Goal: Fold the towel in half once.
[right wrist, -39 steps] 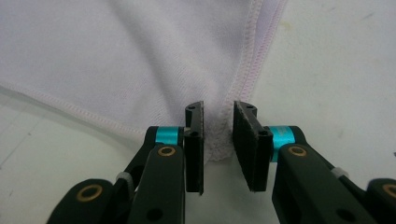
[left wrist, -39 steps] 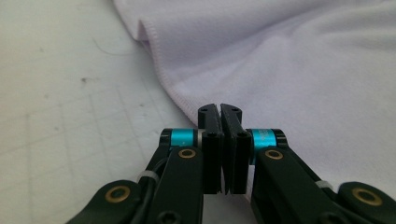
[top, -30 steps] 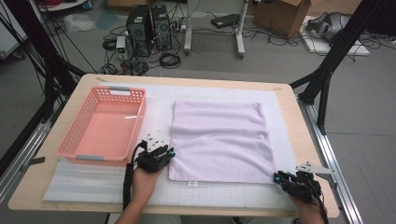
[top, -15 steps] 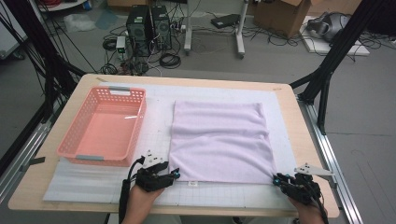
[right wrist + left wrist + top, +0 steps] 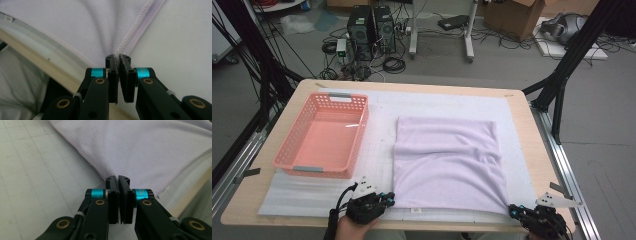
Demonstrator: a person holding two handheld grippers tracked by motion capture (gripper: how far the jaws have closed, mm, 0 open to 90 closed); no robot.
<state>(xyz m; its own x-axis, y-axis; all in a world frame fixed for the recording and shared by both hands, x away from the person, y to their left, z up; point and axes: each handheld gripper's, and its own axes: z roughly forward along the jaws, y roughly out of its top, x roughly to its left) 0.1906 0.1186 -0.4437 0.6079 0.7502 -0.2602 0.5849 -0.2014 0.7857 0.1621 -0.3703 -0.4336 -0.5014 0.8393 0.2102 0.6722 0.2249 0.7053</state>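
A lilac towel (image 5: 447, 165) lies folded flat on the white mat (image 5: 382, 115). My left gripper (image 5: 389, 199) sits at the towel's near left corner. In the left gripper view its jaws (image 5: 118, 178) have just closed and stand shut, with the corner of the towel (image 5: 140, 147) caught at their tips. My right gripper (image 5: 513, 210) is at the near right corner. In the right gripper view its jaws (image 5: 118, 56) have also just closed, and the towel (image 5: 75, 25) puckers into them along its stitched hem.
A pink plastic basket (image 5: 332, 172) stands on the mat left of the towel, with nothing in it. The wooden table edge (image 5: 262, 170) runs close behind both grippers. Cables, computer cases and boxes lie on the floor beyond the table.
My left gripper slid back along the towel's left edge to its near corner and its jaws closed. My right gripper shifted slightly towards the table's near edge and pinched the other corner.
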